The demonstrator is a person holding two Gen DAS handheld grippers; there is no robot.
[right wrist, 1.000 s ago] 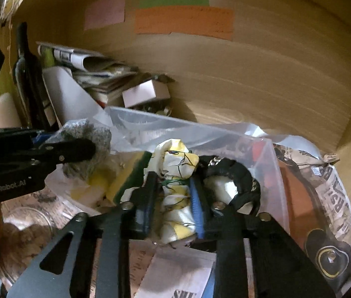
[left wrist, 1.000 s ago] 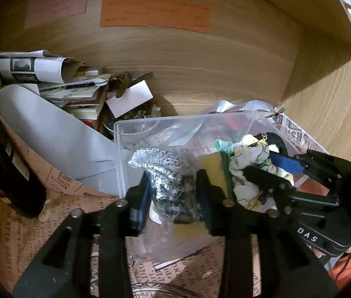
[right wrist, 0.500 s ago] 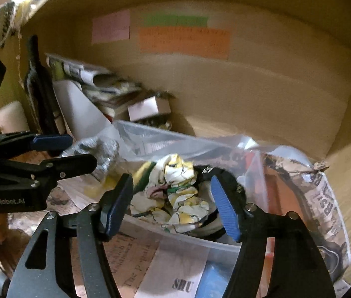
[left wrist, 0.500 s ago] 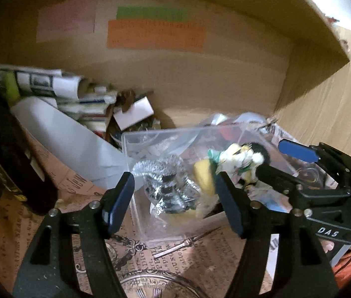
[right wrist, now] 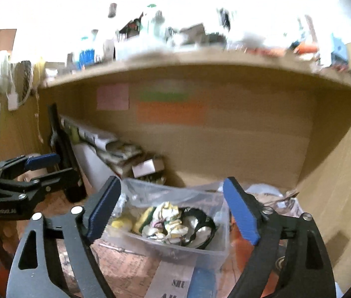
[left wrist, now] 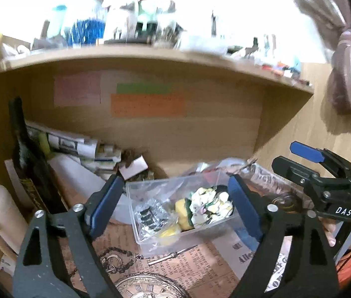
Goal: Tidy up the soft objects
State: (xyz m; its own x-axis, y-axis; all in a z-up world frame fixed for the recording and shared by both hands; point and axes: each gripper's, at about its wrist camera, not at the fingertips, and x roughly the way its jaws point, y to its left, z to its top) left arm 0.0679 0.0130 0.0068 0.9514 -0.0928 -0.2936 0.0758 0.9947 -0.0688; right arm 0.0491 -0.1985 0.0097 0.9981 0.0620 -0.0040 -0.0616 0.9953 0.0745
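Observation:
A clear plastic box [left wrist: 201,233] [right wrist: 195,253] sits on the shelf floor. In it lie a grey-and-black knit piece [left wrist: 150,214], a yellow-green sponge [left wrist: 183,213] [right wrist: 145,219], a crumpled white-and-yellow cloth [left wrist: 210,204] [right wrist: 168,221] and a black-rimmed item [right wrist: 200,228]. My left gripper [left wrist: 175,206] is open and empty, drawn back in front of the box. My right gripper [right wrist: 173,216] is open and empty, also drawn back; it shows at the right in the left wrist view [left wrist: 297,160].
Newspapers and books [left wrist: 81,149] are piled at the back left beside a dark bottle [left wrist: 28,164]. Coloured paper notes [left wrist: 148,104] stick to the wooden back wall. A cluttered upper shelf [left wrist: 150,57] overhangs. A pocket watch [left wrist: 148,285] lies on printed paper in front.
Both grippers have let go of the knit piece and the cloth into the box, opened wide, and pulled back and up from it.

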